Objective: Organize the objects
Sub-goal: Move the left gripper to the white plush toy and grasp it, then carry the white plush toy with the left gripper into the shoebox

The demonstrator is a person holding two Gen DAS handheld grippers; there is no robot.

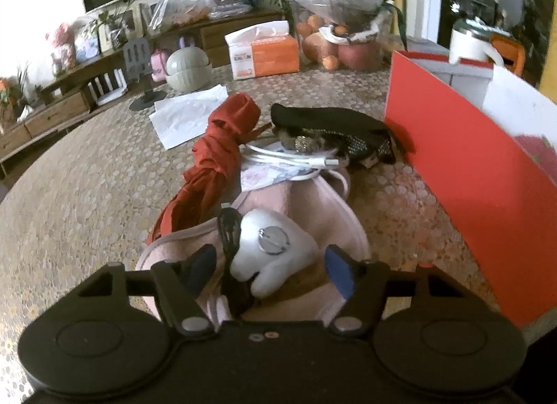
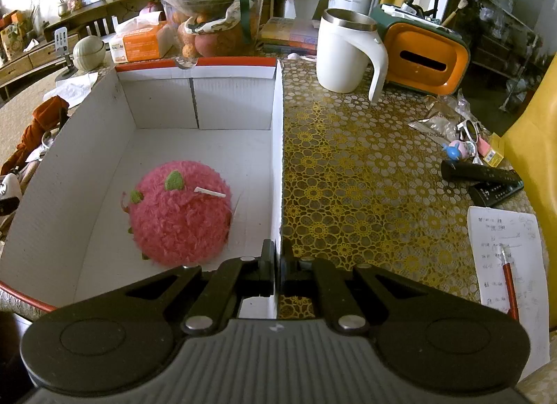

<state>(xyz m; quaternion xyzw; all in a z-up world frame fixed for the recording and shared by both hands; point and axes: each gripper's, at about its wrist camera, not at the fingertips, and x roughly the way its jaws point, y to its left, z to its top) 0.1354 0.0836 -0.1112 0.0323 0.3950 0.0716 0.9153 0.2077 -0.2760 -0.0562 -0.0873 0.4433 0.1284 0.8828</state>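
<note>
One pink plush ball (image 2: 179, 211) lies in our white box (image 2: 240, 90); right tongs (image 2: 277, 264) pinch its wall, left tongs (image 1: 269, 264) spread around a white plush (image 1: 271, 251), mug (image 2: 343, 52) at one o'clock.

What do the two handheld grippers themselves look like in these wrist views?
Both are matte black plastic with two round discs at the base and silver pivot rivets on angled linkage arms. The left gripper has blue pads on its fingers. The right gripper has a ribbed grey top plate. No sleeves or cables show.

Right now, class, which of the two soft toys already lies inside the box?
The fluffy pink toy, on the floor of the white box. The white tooth-shaped toy is outside, on the pile between the left hand-held gripper's fingers.
</note>
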